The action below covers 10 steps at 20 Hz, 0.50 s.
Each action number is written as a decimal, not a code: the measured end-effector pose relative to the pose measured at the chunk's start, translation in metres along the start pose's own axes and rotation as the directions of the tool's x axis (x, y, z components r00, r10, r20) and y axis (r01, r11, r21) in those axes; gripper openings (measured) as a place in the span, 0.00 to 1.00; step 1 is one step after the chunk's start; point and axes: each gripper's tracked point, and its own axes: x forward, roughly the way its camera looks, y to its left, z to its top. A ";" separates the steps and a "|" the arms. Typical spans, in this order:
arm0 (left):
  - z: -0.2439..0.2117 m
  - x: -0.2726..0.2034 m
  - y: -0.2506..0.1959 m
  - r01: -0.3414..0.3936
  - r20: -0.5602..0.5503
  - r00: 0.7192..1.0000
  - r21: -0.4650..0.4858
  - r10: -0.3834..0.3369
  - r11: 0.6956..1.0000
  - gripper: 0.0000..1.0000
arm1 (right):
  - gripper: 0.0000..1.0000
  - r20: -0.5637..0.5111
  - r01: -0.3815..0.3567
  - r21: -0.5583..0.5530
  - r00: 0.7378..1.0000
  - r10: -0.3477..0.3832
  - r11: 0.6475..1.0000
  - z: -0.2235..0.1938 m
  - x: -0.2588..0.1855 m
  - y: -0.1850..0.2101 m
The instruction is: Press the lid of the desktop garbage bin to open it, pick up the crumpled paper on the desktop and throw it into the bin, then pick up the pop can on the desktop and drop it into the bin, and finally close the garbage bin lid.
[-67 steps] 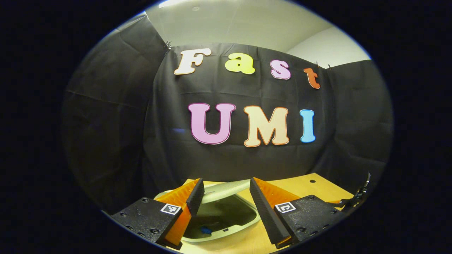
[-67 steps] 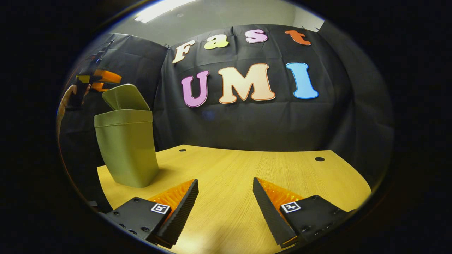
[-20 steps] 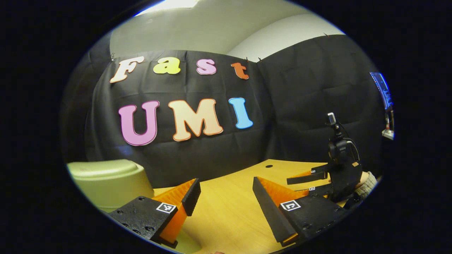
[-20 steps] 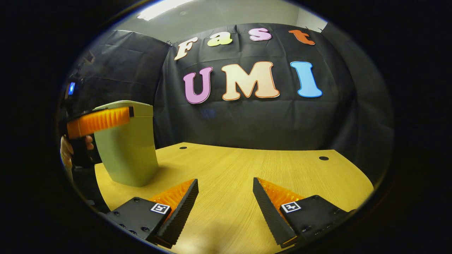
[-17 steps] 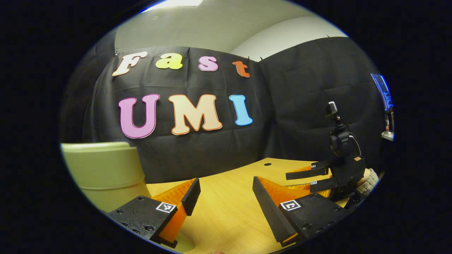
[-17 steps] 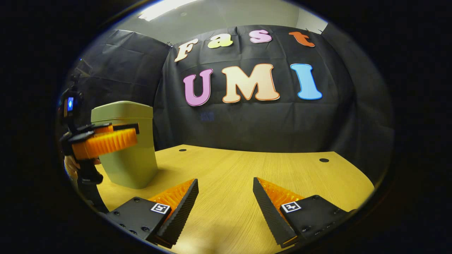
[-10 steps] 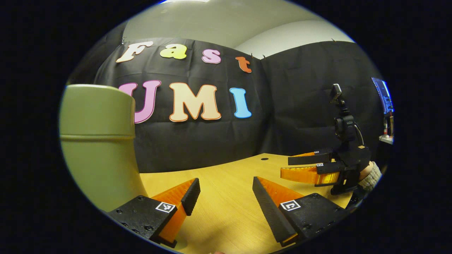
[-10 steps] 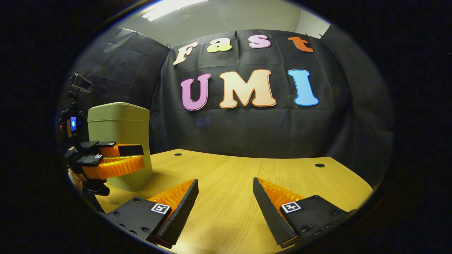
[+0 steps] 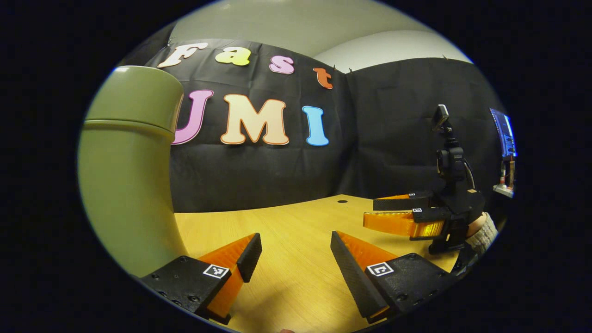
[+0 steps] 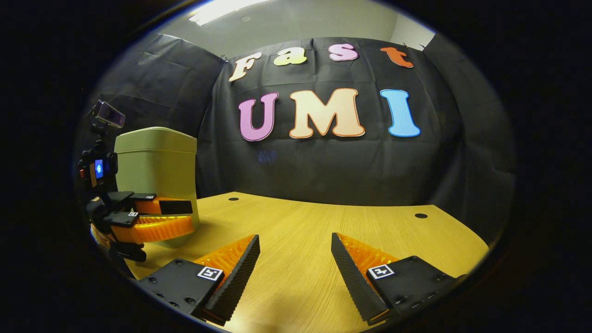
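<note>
Bin [image 9: 127, 185]: we see the pale green garbage bin standing upright on the desk at 9 o'clock in the left gripper view, close to the camera; in the right gripper view it [image 10: 155, 171] stands at 9 o'clock, farther off, near the desk's far left edge.
Lid [image 10: 155, 138]: we find it down, lying flush on the bin's rim; in the left gripper view the lid [image 9: 136, 95] caps the body with a visible seam under it.
Left gripper [image 9: 292, 252]: we see its jaws spread wide with nothing between them, held low over bare desk, the bin just beside the left finger. In the right gripper view it [image 10: 189, 217] shows at 9 o'clock, in front of the bin's lower half; whether it touches the bin we cannot tell.
Right gripper [image 10: 295, 254]: jaws spread wide, holding nothing, over bare desk at 6 o'clock. In the left gripper view it [image 9: 370, 210] sits at 3 o'clock, well apart from the bin, with a hand [image 9: 478, 226] and a knitted sleeve behind it.
Desk [image 10: 323, 226]: light wood, two small dark holes near its far edge.
</note>
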 end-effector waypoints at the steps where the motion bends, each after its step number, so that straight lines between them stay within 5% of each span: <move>1: -0.001 0.000 -0.003 0.006 -0.006 1.000 0.002 -0.006 1.000 0.93 | 0.98 0.002 -0.001 -0.003 1.000 0.001 1.000 0.001 0.000 0.001; 10: 0.008 -0.003 -0.007 0.011 0.011 1.000 0.025 -0.011 1.000 0.92 | 0.98 0.009 -0.014 -0.001 1.000 0.014 1.000 0.005 -0.003 0.009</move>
